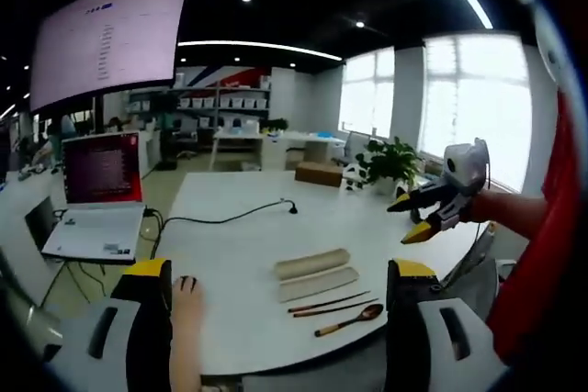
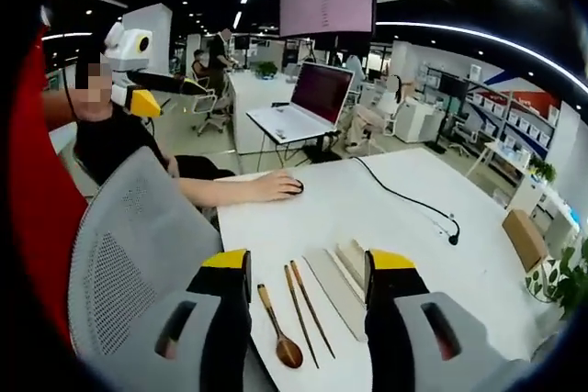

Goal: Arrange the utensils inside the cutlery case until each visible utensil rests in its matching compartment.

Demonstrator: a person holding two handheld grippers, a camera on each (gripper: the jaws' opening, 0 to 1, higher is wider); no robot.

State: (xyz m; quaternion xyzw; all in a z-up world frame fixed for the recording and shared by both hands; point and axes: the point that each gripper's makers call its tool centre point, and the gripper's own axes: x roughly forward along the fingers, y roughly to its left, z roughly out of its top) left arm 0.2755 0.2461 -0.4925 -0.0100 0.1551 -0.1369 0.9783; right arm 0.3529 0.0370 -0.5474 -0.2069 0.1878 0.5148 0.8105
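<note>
Wooden things lie on the white table: a spoon and a pair of chopsticks side by side, and just beyond them the cutlery case with its flat lid beside it. In the left gripper view these things are between and a little ahead of the two yellow-tipped fingers of the left gripper, which are spread wide and hold nothing. The right gripper hangs in the air over the table's right edge, its fingers parted and empty. In the right gripper view the spoon, the chopsticks and the case lie between its own fingers, well apart from them. A person's hand rests on a black mouse farther off, and a laptop stands behind.
</note>
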